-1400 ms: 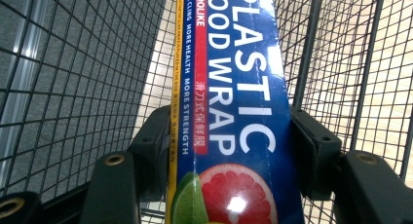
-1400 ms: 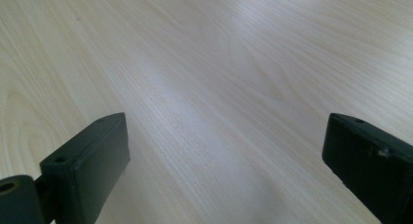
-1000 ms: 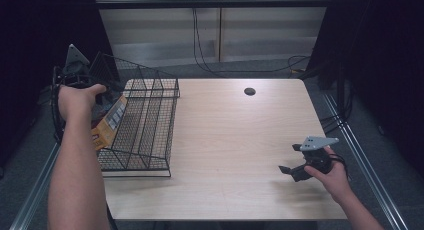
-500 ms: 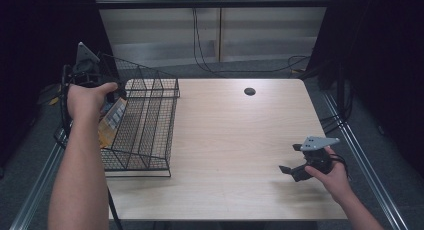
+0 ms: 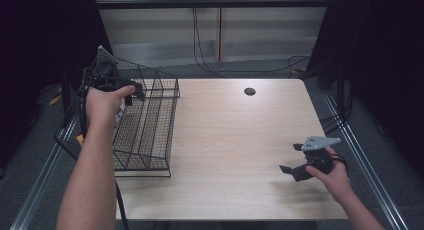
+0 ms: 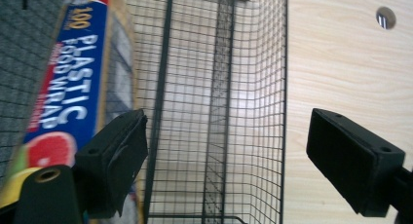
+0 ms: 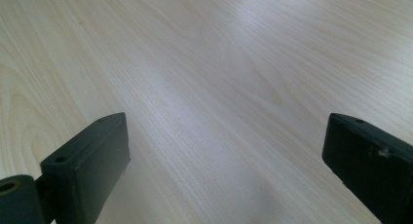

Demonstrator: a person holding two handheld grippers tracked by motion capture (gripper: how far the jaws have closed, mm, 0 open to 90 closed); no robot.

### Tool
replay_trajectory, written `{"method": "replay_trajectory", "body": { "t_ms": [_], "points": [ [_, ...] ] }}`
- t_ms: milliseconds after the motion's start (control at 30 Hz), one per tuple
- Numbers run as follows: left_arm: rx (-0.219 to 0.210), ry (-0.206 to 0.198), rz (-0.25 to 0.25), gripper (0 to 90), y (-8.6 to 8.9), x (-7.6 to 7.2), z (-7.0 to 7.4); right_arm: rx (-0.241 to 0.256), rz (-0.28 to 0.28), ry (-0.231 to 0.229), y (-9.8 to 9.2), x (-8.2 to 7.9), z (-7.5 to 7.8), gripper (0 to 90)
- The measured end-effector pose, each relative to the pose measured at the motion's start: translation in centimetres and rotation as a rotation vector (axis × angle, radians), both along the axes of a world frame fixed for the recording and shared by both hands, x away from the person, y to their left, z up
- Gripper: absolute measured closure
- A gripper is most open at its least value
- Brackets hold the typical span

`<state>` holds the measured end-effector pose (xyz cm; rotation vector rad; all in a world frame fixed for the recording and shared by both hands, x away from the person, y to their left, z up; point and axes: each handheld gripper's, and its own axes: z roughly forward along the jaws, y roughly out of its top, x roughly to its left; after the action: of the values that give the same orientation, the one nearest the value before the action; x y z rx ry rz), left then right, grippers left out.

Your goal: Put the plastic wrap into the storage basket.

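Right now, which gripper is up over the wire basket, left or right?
The left gripper: raised over the black wire basket beside the plastic food wrap box, fingers open. The right gripper sits low over bare tabletop, also open.

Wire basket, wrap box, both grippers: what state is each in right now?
Wire basket: tilted, on the table's left edge.
Plastic food wrap box: lying along the basket's left wall.
Left gripper: open, above the basket.
Right gripper: open, low over the bare table.
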<state>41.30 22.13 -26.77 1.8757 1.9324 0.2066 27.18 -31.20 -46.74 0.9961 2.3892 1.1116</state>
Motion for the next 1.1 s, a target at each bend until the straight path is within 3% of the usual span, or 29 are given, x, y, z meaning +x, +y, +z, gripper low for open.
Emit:
{"method": "replay_trajectory", "body": {
  "t_ms": [400, 1100],
  "points": [
    [-0.023, -0.022, -0.086, 14.3, -2.5, -0.5, -0.7, 0.0, 0.001, -0.008, 0.0, 0.1, 0.1, 2.9],
    [-0.079, -0.056, -0.188, 13.2, -5.7, -1.1, -2.4, -0.007, 0.009, -0.012, 0.3, 0.2, 0.0, 2.9]
  ]
}}
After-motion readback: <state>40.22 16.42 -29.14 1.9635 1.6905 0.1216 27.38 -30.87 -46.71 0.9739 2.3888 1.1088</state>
